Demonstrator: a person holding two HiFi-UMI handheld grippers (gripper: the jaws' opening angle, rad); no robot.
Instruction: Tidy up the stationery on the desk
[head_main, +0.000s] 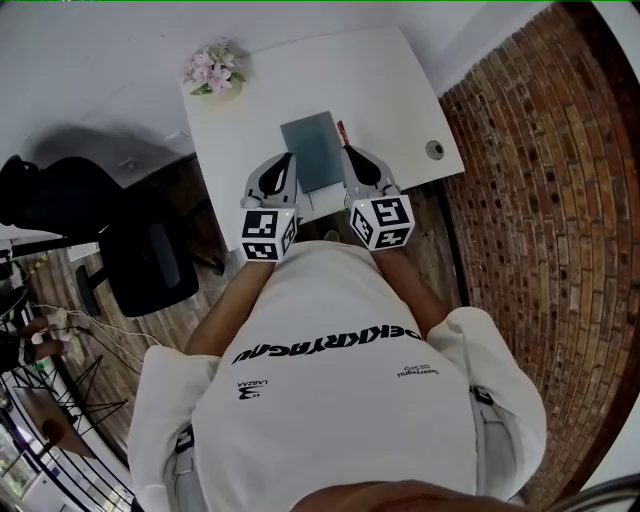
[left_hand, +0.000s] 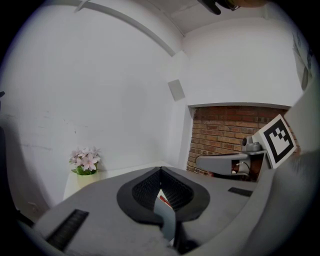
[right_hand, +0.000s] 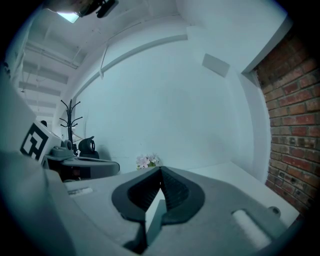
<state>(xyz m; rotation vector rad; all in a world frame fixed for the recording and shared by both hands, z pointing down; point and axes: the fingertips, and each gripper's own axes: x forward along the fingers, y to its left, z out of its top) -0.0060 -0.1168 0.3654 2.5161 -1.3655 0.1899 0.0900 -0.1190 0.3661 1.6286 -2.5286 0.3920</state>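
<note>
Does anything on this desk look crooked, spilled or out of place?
Nothing stands out. The grey notebook lies flat and roughly square to the desk, a red pen sits alongside its right edge, and the flower pot stands upright at the far corner.

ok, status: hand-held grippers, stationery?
Left hand-held gripper shut, empty; right hand-held gripper same. Grey notebook flat between them, red pen beside it. Flower pot far corner, not in the way.
</note>
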